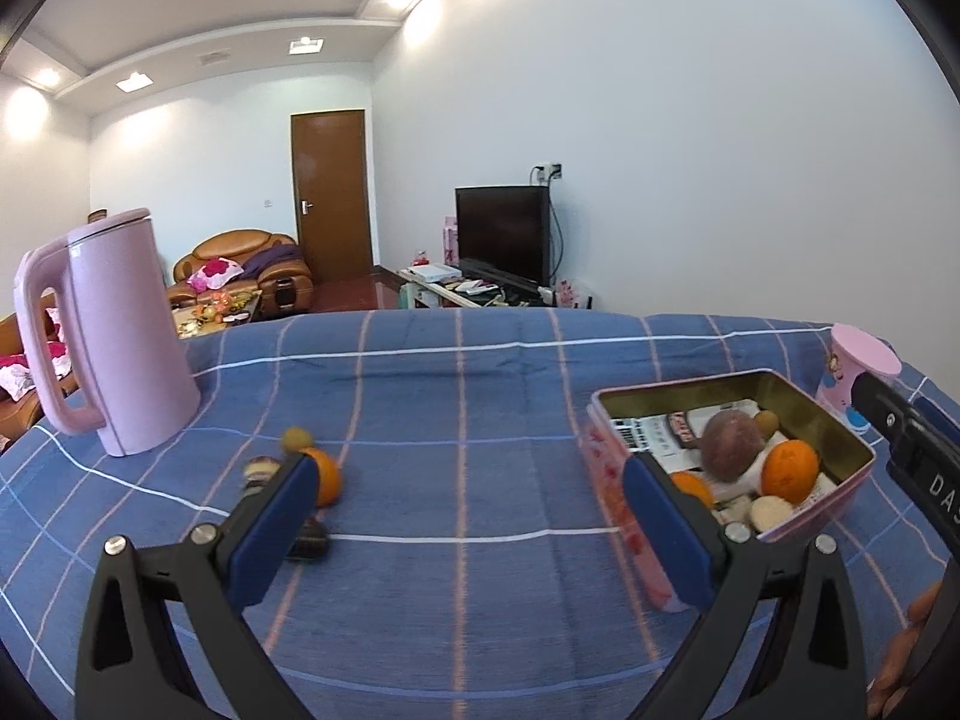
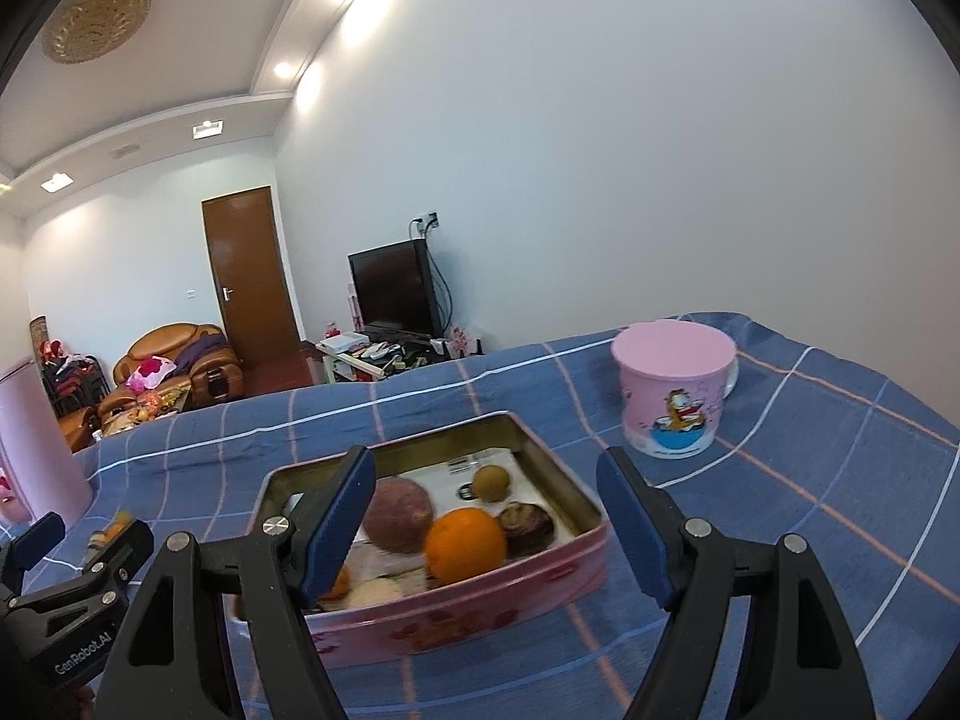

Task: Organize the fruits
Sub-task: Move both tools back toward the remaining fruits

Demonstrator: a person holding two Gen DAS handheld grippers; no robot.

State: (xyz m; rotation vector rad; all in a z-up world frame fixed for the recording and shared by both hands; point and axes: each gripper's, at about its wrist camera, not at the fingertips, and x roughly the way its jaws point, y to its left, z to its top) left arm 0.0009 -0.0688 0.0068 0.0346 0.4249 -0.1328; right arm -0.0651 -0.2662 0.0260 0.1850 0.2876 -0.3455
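Hovering over tabletop [image 1: 480, 540], both claws wide, empty. Left claw [image 1: 471, 507]: loose orange [image 1: 327, 474] at its left finger, lower left of frame, nearer this hand. Right claw [image 2: 486, 516] faces tin [image 2: 456, 606], lower centre, fruit inside.

Bright ceiling spotlights [image 1: 305, 45]; fisheye-bent edges, dark corners; near objects motion-blurred.

left gripper [image 1: 468, 498]: hovering open, empty | orange [image 1: 327, 476]: lying beside left finger on tablecloth [image 1: 480, 396] | tin [image 1: 840, 420]: holding fruit, right
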